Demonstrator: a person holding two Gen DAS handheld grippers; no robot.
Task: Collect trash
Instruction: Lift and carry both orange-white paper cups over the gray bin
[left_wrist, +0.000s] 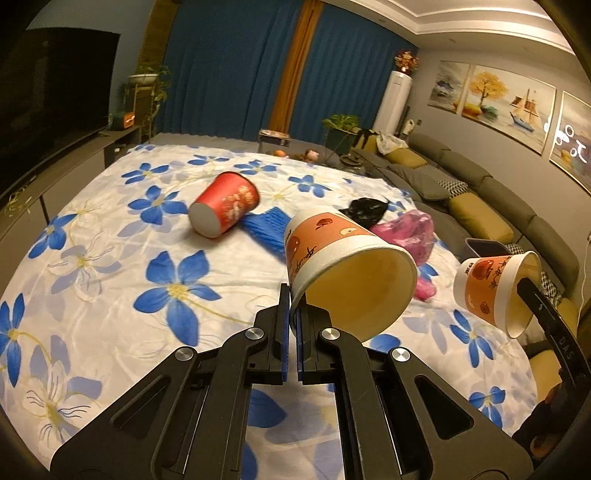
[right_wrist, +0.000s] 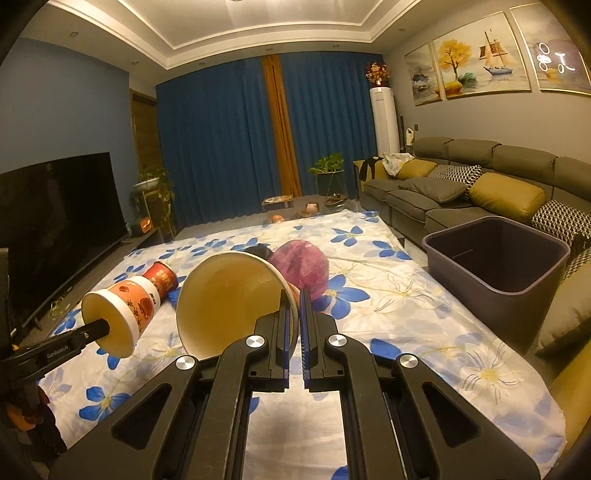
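We see each gripper, left gripper (left_wrist: 293, 314) and right gripper (right_wrist: 295, 299), pinching only the thin rim of an orange-and-white paper cup (left_wrist: 332, 254); either rim may buckle and drop before reaching the dark plastic bin (right_wrist: 495, 254) far right.

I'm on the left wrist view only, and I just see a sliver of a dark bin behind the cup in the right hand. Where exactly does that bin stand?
Observer: In the right wrist view the dark grey square plastic bin stands open at the right edge of the flowered sheet, beside the grey sofa.
Operator: Anything in it?
Observer: The part of its inside that shows holds nothing.
Operator: How is the right grip?
Observer: The right gripper has its fingers pinched on the rim of an orange-and-white paper cup, one inside, one outside.
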